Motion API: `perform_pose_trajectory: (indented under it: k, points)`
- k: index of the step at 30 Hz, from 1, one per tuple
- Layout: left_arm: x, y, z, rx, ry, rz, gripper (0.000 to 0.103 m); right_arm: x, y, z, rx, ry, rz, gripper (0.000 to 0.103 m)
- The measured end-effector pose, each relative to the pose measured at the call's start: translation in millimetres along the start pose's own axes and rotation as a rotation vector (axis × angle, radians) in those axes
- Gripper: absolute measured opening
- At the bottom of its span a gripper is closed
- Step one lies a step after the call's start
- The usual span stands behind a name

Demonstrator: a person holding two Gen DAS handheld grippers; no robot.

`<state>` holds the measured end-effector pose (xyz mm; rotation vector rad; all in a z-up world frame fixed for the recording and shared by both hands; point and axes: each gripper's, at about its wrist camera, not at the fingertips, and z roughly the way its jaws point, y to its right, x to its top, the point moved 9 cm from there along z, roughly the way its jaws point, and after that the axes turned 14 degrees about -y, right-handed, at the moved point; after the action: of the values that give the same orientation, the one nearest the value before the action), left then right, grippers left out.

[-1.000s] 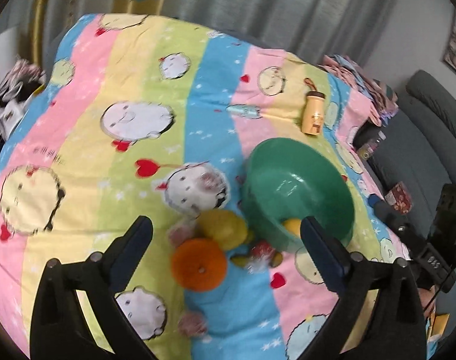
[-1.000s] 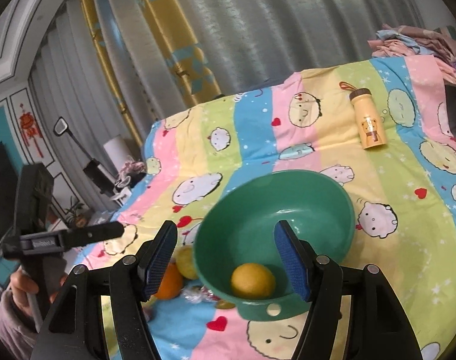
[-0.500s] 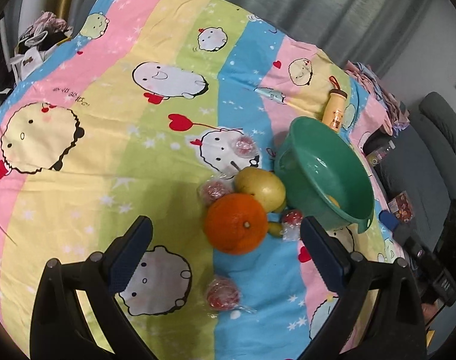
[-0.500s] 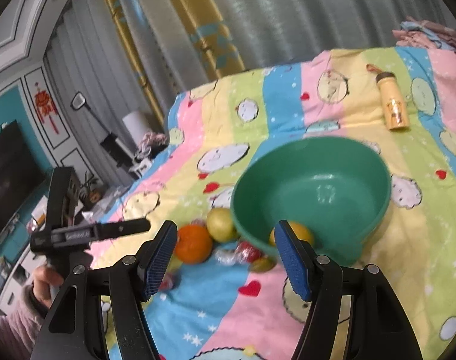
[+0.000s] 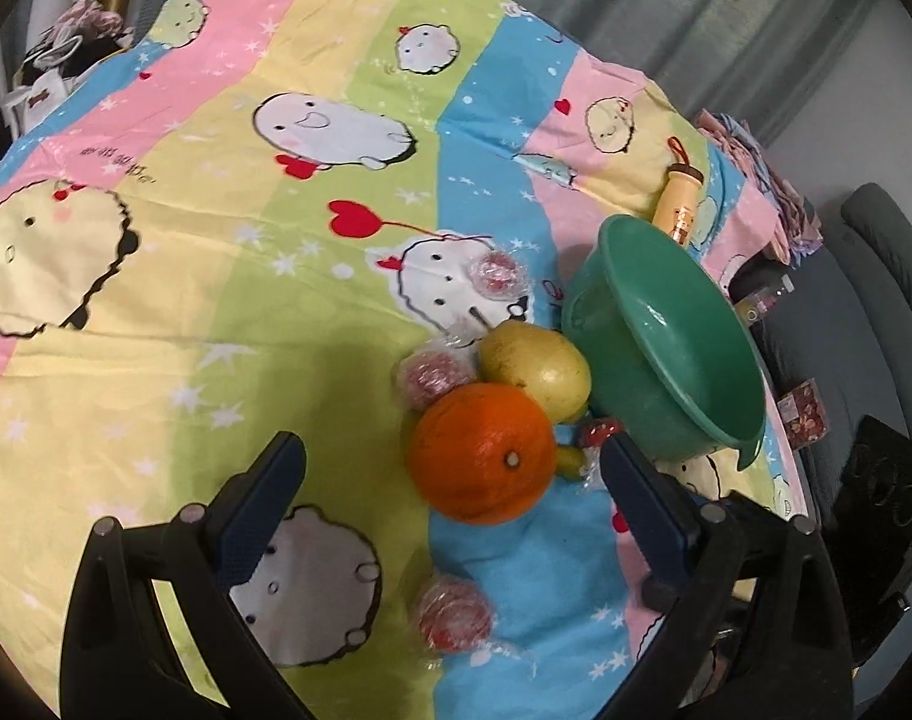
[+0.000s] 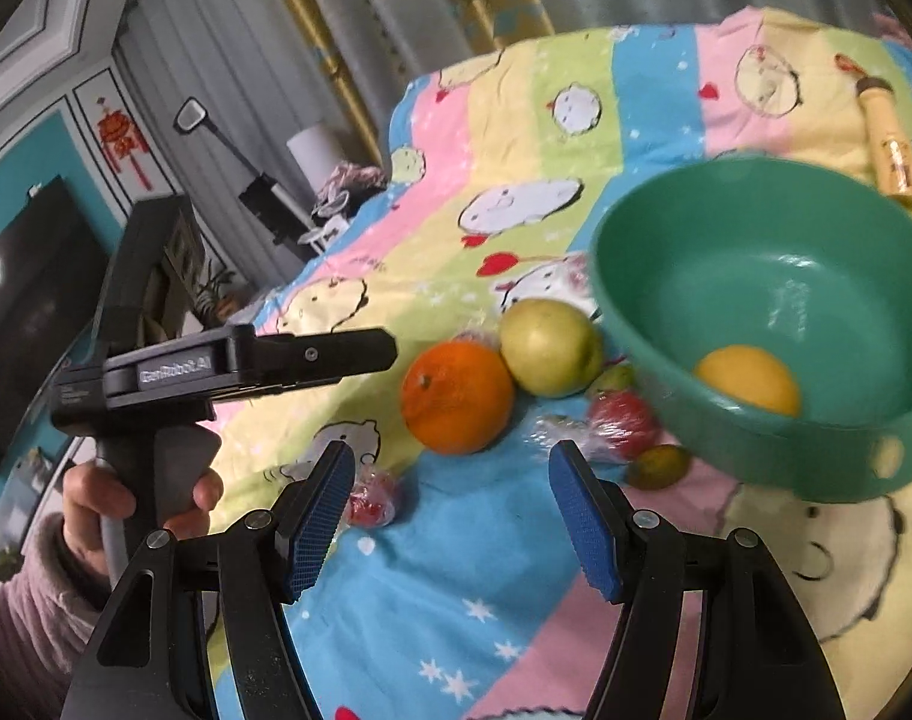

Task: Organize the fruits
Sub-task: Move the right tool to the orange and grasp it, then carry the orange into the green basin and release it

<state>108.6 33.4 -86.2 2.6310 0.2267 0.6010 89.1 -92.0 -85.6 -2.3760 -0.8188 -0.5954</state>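
An orange (image 5: 481,453) (image 6: 457,396) and a yellow-green apple (image 5: 535,370) (image 6: 549,346) lie touching on the striped cartoon bedsheet, left of a green bowl (image 5: 672,360) (image 6: 762,276). One yellow fruit (image 6: 748,378) sits inside the bowl. Several small plastic-wrapped red fruits (image 5: 454,613) (image 6: 623,420) lie around the pile. My left gripper (image 5: 453,468) is open, its jaws on either side of the orange and short of it. My right gripper (image 6: 450,474) is open and empty, just short of the orange. The left tool (image 6: 246,360), held by a hand, shows in the right wrist view.
A yellow bottle (image 5: 678,204) (image 6: 888,150) lies on the sheet beyond the bowl. A small green fruit (image 6: 660,465) rests under the bowl's rim. A grey sofa (image 5: 876,300) stands past the bed's right edge; curtains hang behind.
Both grippers came down and closer to the fruit pile. The right view swung left, so the orange and apple now lie ahead of its jaws instead of the bowl.
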Motion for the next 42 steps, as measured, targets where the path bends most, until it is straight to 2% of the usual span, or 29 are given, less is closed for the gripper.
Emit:
perform_pose_trajectory:
  k: [8,11,16,17,19,22,25,37,42]
  points:
    - [6,5,21,-0.073,-0.058,0.006,0.098,16,-7,39,-0.061,-0.062,-0.035,0.068]
    - [5,6,25,-0.086,-0.074,0.011,0.097,22,-5,51,-0.089,-0.081,-0.036,0.068]
    - [1,7,36,-0.085,-0.100,0.012,0.092,27,-6,62,-0.082,-0.093,-0.041,0.068]
    - [1,6,38,-0.083,-0.104,0.008,0.090,27,-6,63,-0.083,-0.095,-0.042,0.068]
    - [0,7,41,-0.086,-0.112,0.012,0.081,28,-5,65,-0.081,-0.099,-0.041,0.068]
    - [-1,8,44,-0.081,-0.118,0.017,0.077,29,-4,67,-0.070,-0.105,-0.037,0.068]
    - [-3,9,46,-0.094,-0.128,0.016,0.066,29,-5,68,-0.070,-0.109,-0.043,0.068]
    - [-6,13,34,-0.075,-0.101,0.023,0.066,29,-15,60,-0.068,-0.082,-0.069,0.066]
    - [-9,20,12,-0.056,-0.043,0.049,0.066,30,-28,47,-0.065,-0.045,-0.098,0.066]
